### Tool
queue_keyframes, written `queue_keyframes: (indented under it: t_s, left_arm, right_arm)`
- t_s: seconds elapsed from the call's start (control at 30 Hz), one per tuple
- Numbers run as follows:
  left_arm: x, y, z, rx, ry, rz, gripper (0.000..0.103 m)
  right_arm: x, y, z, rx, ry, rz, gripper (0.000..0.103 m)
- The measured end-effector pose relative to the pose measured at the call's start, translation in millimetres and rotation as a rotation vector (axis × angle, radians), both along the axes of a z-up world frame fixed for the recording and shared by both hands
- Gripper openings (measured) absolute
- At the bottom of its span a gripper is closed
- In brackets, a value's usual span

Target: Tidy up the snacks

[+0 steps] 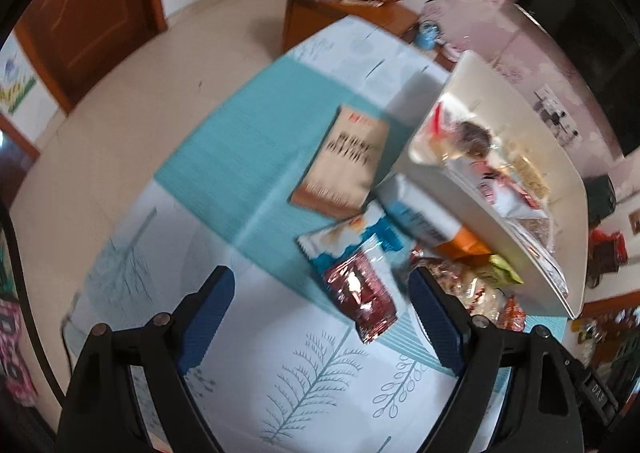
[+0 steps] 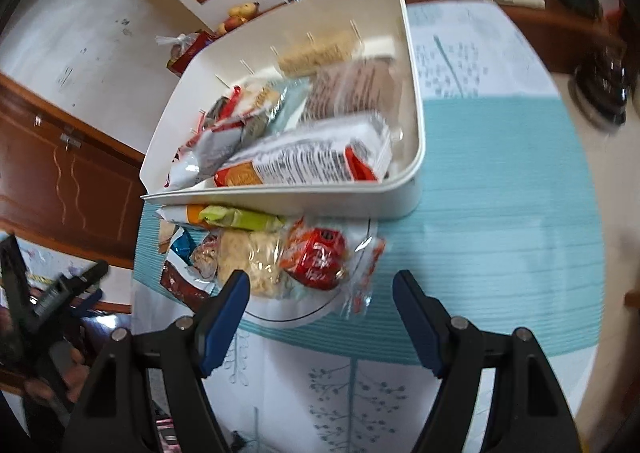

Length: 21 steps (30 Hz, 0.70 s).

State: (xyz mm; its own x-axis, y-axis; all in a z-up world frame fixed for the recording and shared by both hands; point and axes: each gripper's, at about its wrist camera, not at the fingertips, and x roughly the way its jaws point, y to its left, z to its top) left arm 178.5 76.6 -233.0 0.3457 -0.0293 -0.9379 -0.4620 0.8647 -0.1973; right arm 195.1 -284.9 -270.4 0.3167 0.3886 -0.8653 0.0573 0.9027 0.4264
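Both the left gripper (image 1: pixel 320 317) and right gripper (image 2: pixel 320 317) hover with jaws wide and empty. The white bin (image 2: pixel 414 157) is half filled, with loose snacks (image 2: pixel 280 253) piled just in front of it. It looks like mid-sorting: next, close on one packet, perhaps the red one (image 2: pixel 318 259), and lift it into the bin.

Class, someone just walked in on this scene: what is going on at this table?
A person with a gripper in each hand is sorting snacks into a white bin. The bin already holds several packets. More lie loose on the table in front of it, including a red wrapped snack and a dark red packet. Both the left gripper and right gripper are open, holding nothing.
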Motion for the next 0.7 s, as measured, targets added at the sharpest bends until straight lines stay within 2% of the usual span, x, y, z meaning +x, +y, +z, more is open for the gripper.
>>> queue_keyframes:
  t_s: [0.17, 0.37, 0.7]
  left_arm:
    - [2.6, 1.6, -29.9, -0.070, 0.074, 0.064, 0.088]
    - [6.0, 8.3, -63.6, -0.204, 0.149, 0.188, 0.088]
    - [29.7, -8.9, -79.7, -0.171, 0.212, 0.235, 0.088]
  right_arm:
    - [5.0, 1.7, -19.7, 0.058, 0.076, -0.049, 0.074]
    - [11.2, 0.9, -38.7, 0.109, 0.155, -0.124, 0.074]
    - [21.1, 6.9, -53.3, 0.110, 0.204, -0.172, 0.074]
